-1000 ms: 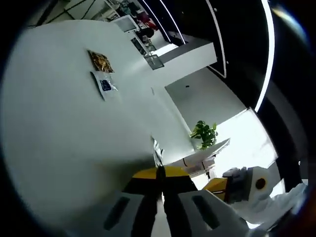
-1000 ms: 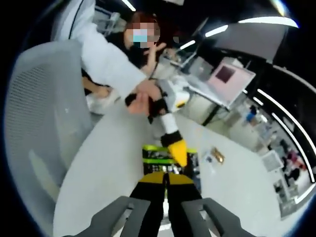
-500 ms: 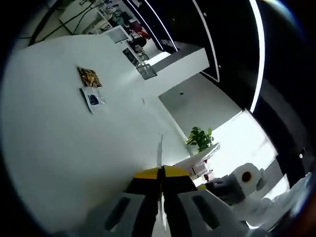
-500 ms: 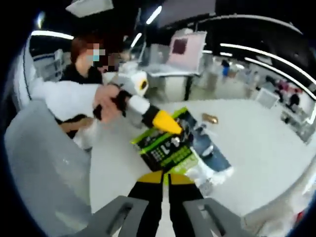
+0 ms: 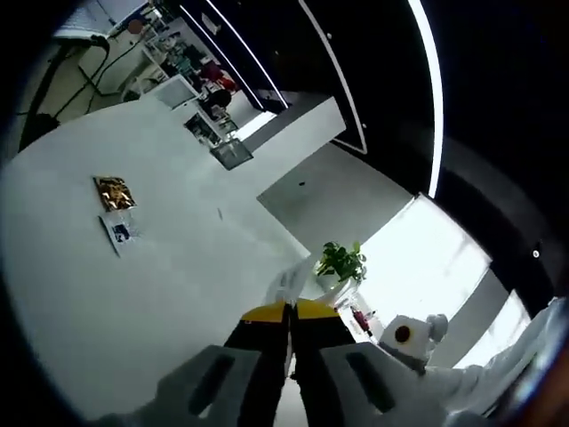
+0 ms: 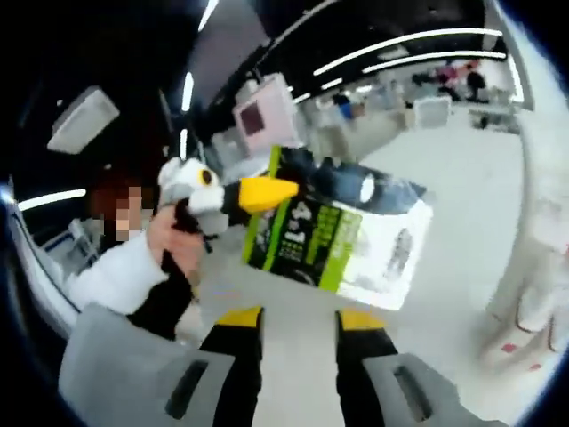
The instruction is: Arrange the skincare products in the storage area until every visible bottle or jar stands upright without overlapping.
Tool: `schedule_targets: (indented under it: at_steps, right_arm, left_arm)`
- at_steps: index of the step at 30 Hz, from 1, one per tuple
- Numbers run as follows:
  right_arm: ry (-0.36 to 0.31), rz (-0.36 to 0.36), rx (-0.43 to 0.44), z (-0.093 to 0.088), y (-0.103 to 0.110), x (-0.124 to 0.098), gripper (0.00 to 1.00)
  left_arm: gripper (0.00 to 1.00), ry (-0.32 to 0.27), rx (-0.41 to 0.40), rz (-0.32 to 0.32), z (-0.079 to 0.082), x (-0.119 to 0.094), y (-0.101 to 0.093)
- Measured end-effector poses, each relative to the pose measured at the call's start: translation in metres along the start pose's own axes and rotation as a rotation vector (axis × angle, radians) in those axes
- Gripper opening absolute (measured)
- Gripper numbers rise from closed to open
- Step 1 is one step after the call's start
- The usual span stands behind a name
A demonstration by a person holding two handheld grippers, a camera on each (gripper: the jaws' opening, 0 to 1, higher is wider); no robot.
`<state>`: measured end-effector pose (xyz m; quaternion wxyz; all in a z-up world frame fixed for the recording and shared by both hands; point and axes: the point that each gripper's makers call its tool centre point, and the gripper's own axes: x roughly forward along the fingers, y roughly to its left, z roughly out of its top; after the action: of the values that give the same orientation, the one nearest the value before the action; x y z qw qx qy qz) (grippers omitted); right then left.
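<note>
Bright office, big white table [image 5: 107,302], ceiling strip lights overhead.

Right gripper [image 6: 298,318]: jaws now parted; half a second ago pressed together. Holds nothing.

Left gripper [image 6: 267,189]: yellow tip clamped on top edge of green-and-white packet [image 6: 329,240]; packet now hoisted off table, hanging in air. In left gripper view, own jaws [image 5: 288,313] together, thin white edge of packet pinched between.

Farther: gold sachet [image 5: 114,192], small white sachet [image 5: 119,234] flat on table, well apart from grippers. Potted plant [image 5: 340,261] beyond.

Judgement: packet only lifted; standing it upright not yet done.
</note>
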<state>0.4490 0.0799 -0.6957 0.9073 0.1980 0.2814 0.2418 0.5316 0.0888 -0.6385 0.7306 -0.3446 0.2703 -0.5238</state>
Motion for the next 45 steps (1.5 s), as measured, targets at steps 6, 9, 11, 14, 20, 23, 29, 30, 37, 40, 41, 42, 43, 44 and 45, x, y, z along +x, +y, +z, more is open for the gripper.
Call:
schedule_targets:
  at_steps: [6, 9, 11, 14, 20, 23, 29, 30, 37, 40, 41, 42, 43, 44, 45]
  right_arm:
    - [-0.15, 0.059, 0.318, 0.015, 0.015, -0.003, 0.45]
    - [-0.251, 0.05, 0.392, 0.026, 0.01, -0.005, 0.56]
    - [-0.341, 0.095, 0.478, 0.039, 0.013, -0.009, 0.56]
    - [-0.465, 0.131, 0.577, 0.055, 0.008, -0.016, 0.6]
    - [-0.718, 0.212, 0.695, 0.087, 0.005, -0.043, 0.62]
    - [-0.796, 0.241, 0.696, 0.102, 0.006, -0.056, 0.57]
    - [-0.839, 0.252, 0.71, 0.103, 0.001, -0.066, 0.28]
    - [-0.841, 0.237, 0.712, 0.103, -0.002, -0.066, 0.26]
    - [-0.854, 0.264, 0.63, 0.116, 0.003, -0.08, 0.0]
    - [-0.824, 0.24, 0.574, 0.115, 0.005, -0.08, 0.0]
    - [-0.817, 0.241, 0.572, 0.116, 0.005, -0.081, 0.0]
    - [-0.802, 0.236, 0.567, 0.116, 0.005, -0.08, 0.0]
    - [-0.785, 0.226, 0.548, 0.115, 0.004, -0.08, 0.0]
    - [-0.782, 0.224, 0.538, 0.115, 0.004, -0.081, 0.0]
    - [-0.773, 0.221, 0.536, 0.115, 0.004, -0.082, 0.0]
  left_arm:
    - [0.0, -0.036, 0.029, -0.058, 0.008, -0.001, -0.029]
    - [0.0, -0.057, 0.043, -0.085, 0.013, -0.003, -0.043]
    - [0.0, -0.068, 0.066, -0.111, 0.016, -0.005, -0.058]
    - [0.0, -0.073, 0.081, -0.137, 0.018, -0.009, -0.073]
    - [0.0, -0.118, 0.008, -0.251, 0.031, -0.01, -0.1]
    - [0.0, -0.119, 0.004, -0.27, 0.031, -0.009, -0.107]
    - [0.0, -0.149, -0.034, -0.293, 0.035, -0.01, -0.114]
    - [0.0, -0.146, -0.028, -0.276, 0.034, -0.01, -0.11]
    - [0.0, -0.136, -0.016, -0.215, 0.033, -0.016, -0.088]
    - [0.0, -0.114, -0.003, -0.213, 0.03, -0.017, -0.083]
    - [0.0, -0.107, 0.005, -0.204, 0.029, -0.017, -0.081]
    - [0.0, -0.095, 0.028, -0.191, 0.027, -0.018, -0.077]
    - [0.0, -0.08, 0.042, -0.192, 0.025, -0.018, -0.076]
    - [0.0, -0.067, 0.036, -0.199, 0.023, -0.017, -0.075]
    - [0.0, -0.053, 0.028, -0.213, 0.021, -0.017, -0.075]
